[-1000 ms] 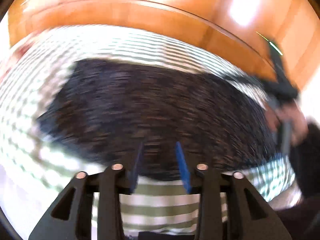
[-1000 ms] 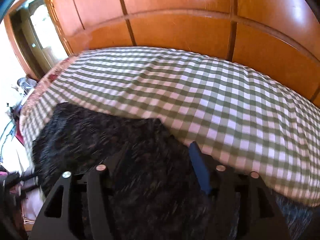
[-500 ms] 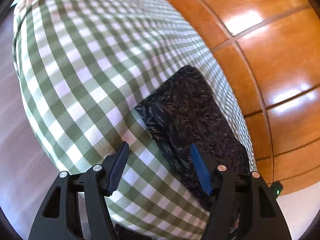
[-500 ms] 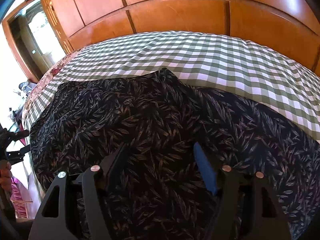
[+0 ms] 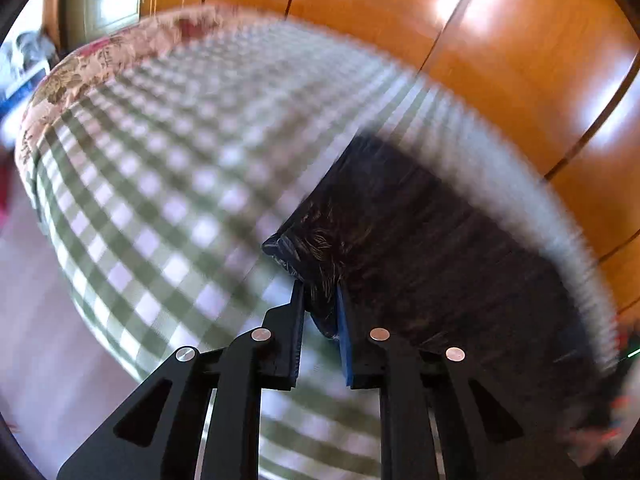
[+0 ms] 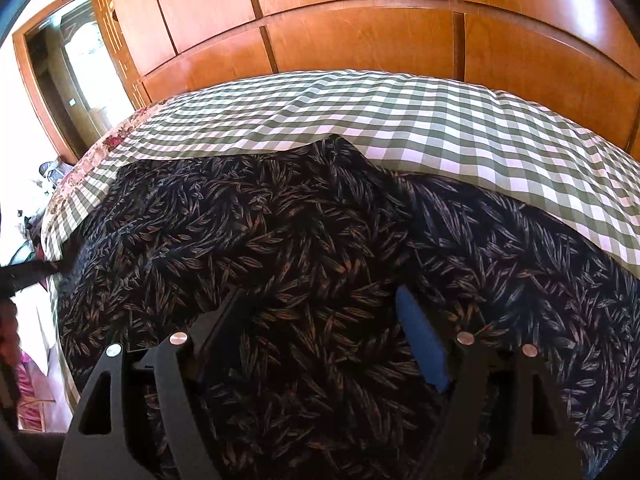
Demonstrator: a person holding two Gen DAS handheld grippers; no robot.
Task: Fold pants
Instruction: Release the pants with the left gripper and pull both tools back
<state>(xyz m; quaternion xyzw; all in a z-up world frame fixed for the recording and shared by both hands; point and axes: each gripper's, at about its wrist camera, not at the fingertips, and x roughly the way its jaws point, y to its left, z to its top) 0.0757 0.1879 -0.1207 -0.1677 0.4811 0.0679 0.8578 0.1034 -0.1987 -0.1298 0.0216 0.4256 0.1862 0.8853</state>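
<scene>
We have the left gripper (image 5: 320, 300), its jaws having just closed, pinching a pants (image 5: 420, 248) corner at 6 o'clock on the checked bed (image 5: 168, 168). The right gripper (image 6: 320, 312), fingers just spreading wider, hovers over cloth. Risk: the thin pinch slips, spoiling the fold.

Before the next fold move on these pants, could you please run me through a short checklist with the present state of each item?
1. Left gripper pinching a corner of the pants: ok; its jaws have just been closing and fabric sits between the pads.
2. Right gripper free of the fabric: ok; jaws wide apart, just been opening, over the pants.
3. Pants lying on the checked bedspread: ok.
4. Pants smooth: not ok; a ridge stands up at the far edge.
5. Bedspread beyond the pants bare for folding over: ok.
6. Grip firm enough to lift: cannot tell; left view is blurred.
</scene>
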